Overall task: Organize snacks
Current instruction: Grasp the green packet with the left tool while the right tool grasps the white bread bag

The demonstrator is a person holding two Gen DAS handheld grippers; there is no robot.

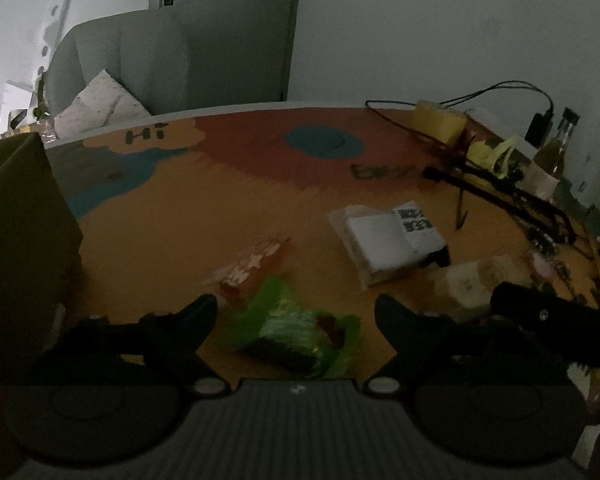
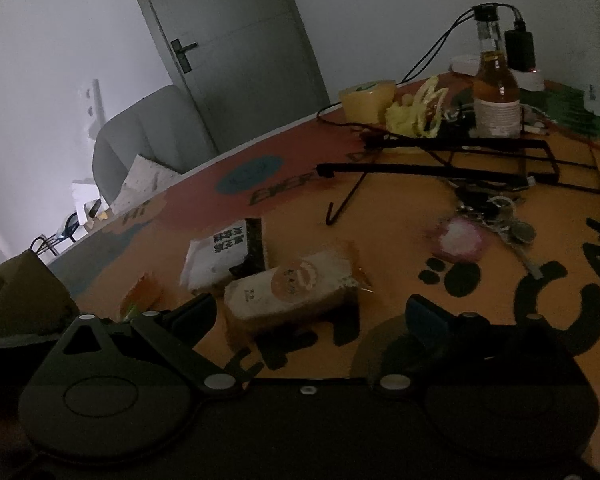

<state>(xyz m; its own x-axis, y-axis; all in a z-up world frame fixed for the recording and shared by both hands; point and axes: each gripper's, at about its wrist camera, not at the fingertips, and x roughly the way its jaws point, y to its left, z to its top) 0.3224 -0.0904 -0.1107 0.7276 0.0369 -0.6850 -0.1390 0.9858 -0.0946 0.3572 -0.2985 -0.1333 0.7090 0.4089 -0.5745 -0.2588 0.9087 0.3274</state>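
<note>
Nearest the left wrist camera, the left claw (image 1: 296, 312) stands with its fingers spread wide and nothing between them. Directly ahead and centred in that gap lies a green-wrapped snack (image 1: 296, 336) on the desk (image 1: 172, 232). Its long axis runs diagonally, from near-left toward far-right, so it lies askew to the claw's opening. Just beyond it, slightly left, sits a red-and-white snack packet (image 1: 252, 266), blurred. Farther right is a white packet with black lettering (image 1: 396, 236). A brown cardboard box (image 1: 20, 232) stands at the far left, well apart from the snacks.

The right claw (image 2: 312, 316) is likewise spread apart and empty. A pale wrapped bread snack with a round label (image 2: 296, 290) lies ahead of it, nearer its left finger than its right, long axis roughly crosswise. Beyond that lies the white packet again.

Judgement: the left claw is better placed for the green snack, but would likely need a slight wrist turn to square its fingers across the wrapper's short side.

Farther back stand a black wire rack (image 2: 460, 160), keys (image 2: 500, 216) and a bottle (image 2: 496, 88).
</note>
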